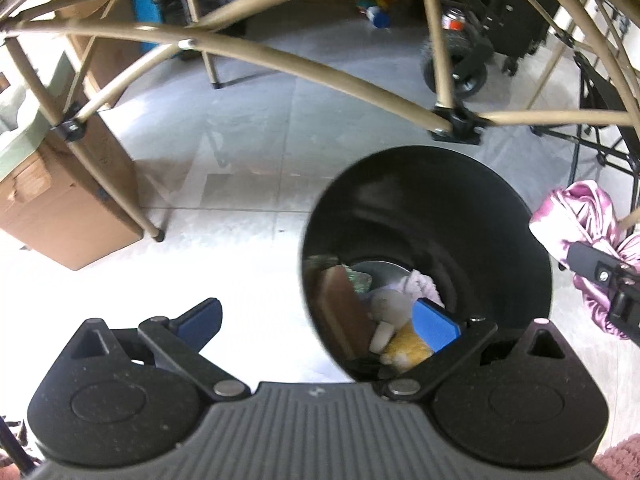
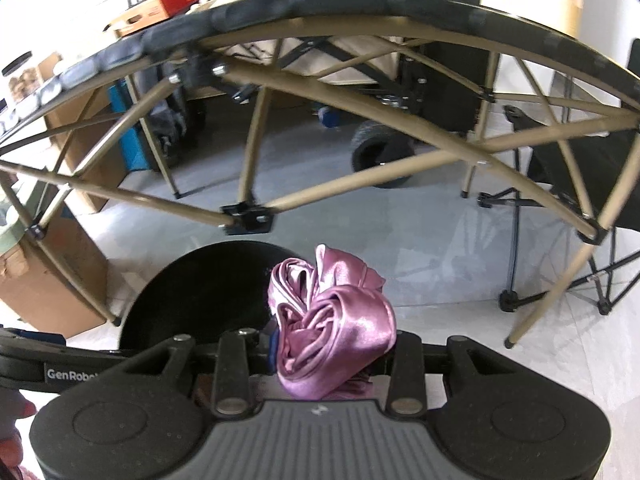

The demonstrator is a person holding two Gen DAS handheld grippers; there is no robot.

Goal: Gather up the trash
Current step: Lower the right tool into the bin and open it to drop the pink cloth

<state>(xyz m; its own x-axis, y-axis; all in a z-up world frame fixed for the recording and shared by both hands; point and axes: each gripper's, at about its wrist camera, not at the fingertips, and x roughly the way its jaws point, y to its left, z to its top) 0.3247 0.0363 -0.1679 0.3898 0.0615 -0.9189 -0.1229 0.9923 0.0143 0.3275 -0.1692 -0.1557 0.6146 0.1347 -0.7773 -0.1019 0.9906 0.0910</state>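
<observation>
Left wrist view: the left hand-held gripper (image 1: 318, 322) hangs empty, jaws apart, beside the black bin (image 1: 460, 208), with the right hand-held gripper (image 2: 326, 350) just right of the rim, clamped on a bunched pink satin cloth (image 2: 340, 320). It looks light, soft and slippery, so grip deep in the folds.
</observation>
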